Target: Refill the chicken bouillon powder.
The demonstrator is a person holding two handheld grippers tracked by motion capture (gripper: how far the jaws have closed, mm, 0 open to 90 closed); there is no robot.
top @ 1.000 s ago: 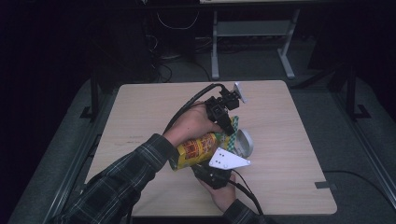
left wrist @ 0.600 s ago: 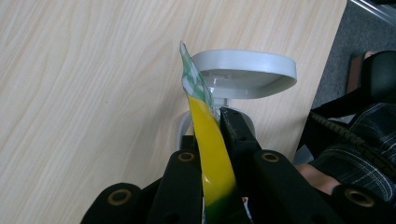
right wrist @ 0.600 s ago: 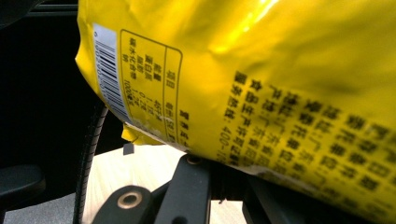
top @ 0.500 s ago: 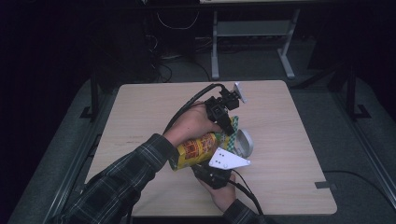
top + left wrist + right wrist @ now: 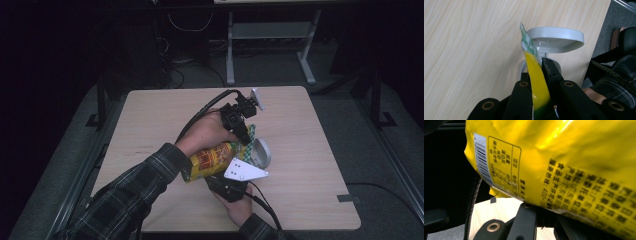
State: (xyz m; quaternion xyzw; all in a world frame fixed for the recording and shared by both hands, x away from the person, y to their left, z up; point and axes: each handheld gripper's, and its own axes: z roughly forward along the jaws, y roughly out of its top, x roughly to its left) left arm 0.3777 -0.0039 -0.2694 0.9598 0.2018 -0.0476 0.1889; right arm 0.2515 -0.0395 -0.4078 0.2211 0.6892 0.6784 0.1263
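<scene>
Table [image 5: 310, 200] first: pale wood, mostly bare, with everything bunched up near the middle. Biggest thing on it is the yellow snack bag [image 5: 212, 159], which isn't actually lying on the wood at all; I've got it hanging between my two grippers, one at each end. Compared with a second ago, basically nothing has changed: bag, hands, grippers all sit in the same spot, so I'd call this a pause mid-hold rather than a move.

My right gripper [image 5: 227, 186] is underneath at the near end, clamped on the bag's bottom seam; in the right gripper view the printed back of the bag [image 5: 564, 165] hangs right over the jaws. My left gripper [image 5: 244, 131] comes in from above and is pinched tight on the top seal, that thin yellow-and-green strip [image 5: 534, 67] standing on edge between the jaws in the left gripper view.

Just beyond that sits a small grey container with a flip lid [image 5: 555, 40], lid up, just beside the bag's top end.

My guess: since both grips are set and steady, next comes pulling the seal open, and the risk is the film slipping.
</scene>
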